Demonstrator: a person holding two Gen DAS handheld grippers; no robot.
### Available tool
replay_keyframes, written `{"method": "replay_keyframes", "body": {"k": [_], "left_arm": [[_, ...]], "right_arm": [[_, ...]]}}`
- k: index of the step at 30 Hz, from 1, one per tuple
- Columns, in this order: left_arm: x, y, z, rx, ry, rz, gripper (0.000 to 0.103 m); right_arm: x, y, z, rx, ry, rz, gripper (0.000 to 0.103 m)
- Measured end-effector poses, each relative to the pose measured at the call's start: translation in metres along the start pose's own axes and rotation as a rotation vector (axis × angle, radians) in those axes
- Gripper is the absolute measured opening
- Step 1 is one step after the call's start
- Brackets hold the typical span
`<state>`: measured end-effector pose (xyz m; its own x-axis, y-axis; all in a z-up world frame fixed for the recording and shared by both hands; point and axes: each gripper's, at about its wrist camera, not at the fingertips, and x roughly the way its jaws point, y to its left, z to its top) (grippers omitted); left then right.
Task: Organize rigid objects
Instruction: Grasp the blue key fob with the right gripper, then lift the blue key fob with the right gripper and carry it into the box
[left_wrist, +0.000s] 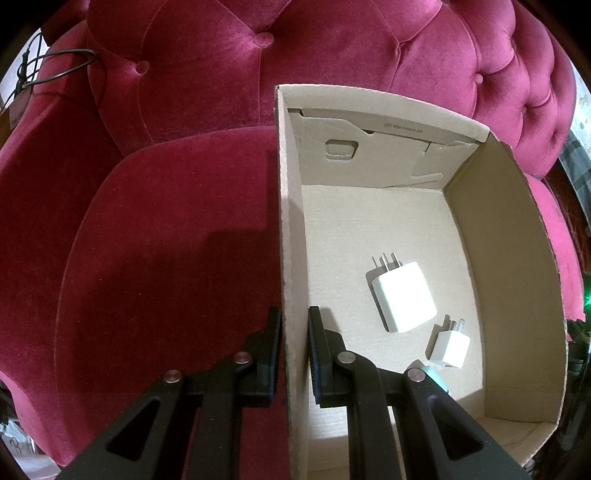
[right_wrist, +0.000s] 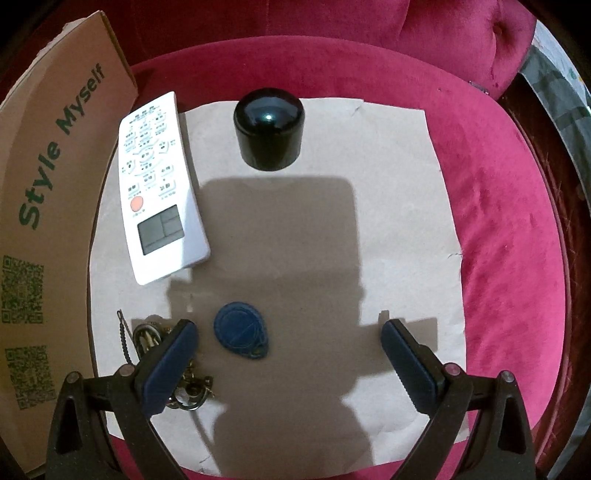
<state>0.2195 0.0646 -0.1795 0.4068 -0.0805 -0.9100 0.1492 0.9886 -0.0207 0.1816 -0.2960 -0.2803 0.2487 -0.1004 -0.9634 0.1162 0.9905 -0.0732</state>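
Left claw (left_wrist: 294, 354) clamped astride the box wall (left_wrist: 290, 258); right claw (right_wrist: 288, 354) wide apart over bare paper (right_wrist: 388, 221).

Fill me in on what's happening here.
A person is sorting small items into a cardboard box on a red velvet sofa. The left tool grips the box's side wall. Two white chargers already lie inside. The right tool hangs open above paper holding a remote, black cap, blue key fob and keys.
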Motion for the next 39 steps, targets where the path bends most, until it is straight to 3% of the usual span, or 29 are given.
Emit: {"method": "replay_keyframes", "body": {"k": [3,11,15,18,20,21,39], "left_arm": [[0.0,0.0,0.0,0.0,0.0,0.0,0.014],[0.002,-0.001,0.001,0.001,0.003,0.004,0.014],[0.003,-0.001,0.001,0.0,0.003,0.004,0.014],[0.002,-0.002,0.0,0.001,0.003,0.006,0.014],[0.002,-0.002,0.001,0.0,0.003,0.006,0.014],[0.002,-0.002,0.0,0.001,0.003,0.006,0.014],[0.002,-0.003,0.0,0.001,0.003,0.007,0.014]], "right_arm": [[0.004,-0.006,0.002,0.006,-0.003,0.016,0.101],[-0.002,0.001,-0.004,-0.035,-0.018,0.054,0.078],[-0.004,0.004,-0.006,-0.045,-0.021,0.064,0.073],[-0.007,0.01,-0.006,-0.062,-0.023,0.069,0.057],[-0.011,0.016,-0.007,-0.076,-0.023,0.075,0.034],[-0.013,0.016,-0.007,-0.078,-0.022,0.077,0.028],[-0.045,0.014,0.001,-0.048,-0.043,0.085,0.029]]}}
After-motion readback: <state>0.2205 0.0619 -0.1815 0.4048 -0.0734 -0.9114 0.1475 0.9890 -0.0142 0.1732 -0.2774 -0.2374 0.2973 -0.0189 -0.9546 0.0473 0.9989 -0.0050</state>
